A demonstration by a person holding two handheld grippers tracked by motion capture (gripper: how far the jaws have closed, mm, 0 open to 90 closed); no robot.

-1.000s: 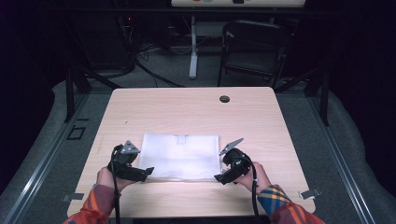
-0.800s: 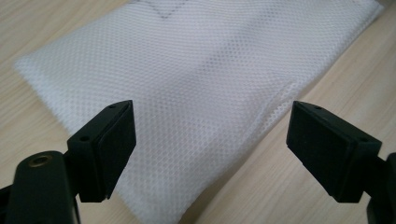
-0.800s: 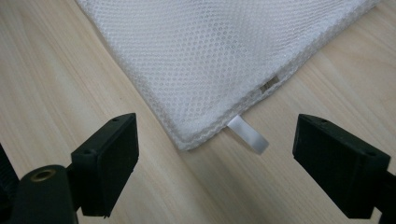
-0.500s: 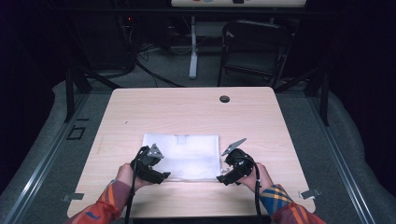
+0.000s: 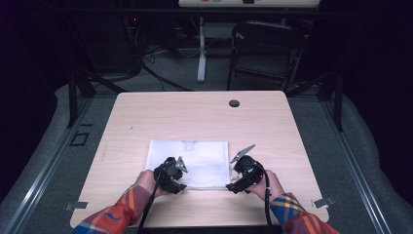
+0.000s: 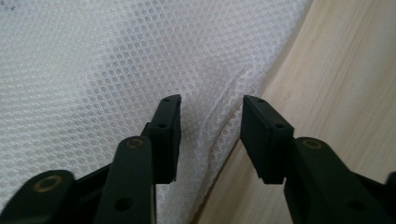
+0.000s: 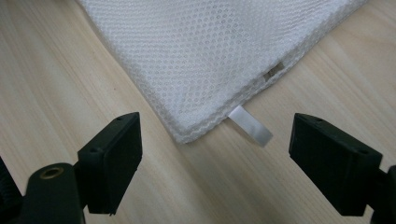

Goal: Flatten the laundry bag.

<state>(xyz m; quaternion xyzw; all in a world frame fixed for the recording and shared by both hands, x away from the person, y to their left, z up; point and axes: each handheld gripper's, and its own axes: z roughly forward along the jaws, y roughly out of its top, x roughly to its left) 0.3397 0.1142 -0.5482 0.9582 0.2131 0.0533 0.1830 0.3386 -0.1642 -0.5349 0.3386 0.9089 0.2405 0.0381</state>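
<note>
- The bench is bare pale wood except for a small dark grommet near its far edge; that leaves me open room to work the cloth, I judge.
- The mesh bag, white and flat, lies on the near half of the bench, between my two hands and square to the front edge. A little tab sits at its far hem.
- My left gripper sits over the bag's near left part. In the left gripper view its fingers straddle a raised ridge of mesh along the bag's edge, one over the cloth, the other over wood. They have just been closing but are apart: the fold stands between them, not yet pinched. I read this as gathering the edge so it can be lifted.
- My right gripper rests at the bag's near right corner. In the right gripper view its fingers stand wide apart and hold nothing, with the corner and a small white ribbon loop lying between and just ahead of them. It is lined up, I think, to take that corner next.
- A tiny zip pull shows on the hem past the loop.
</note>
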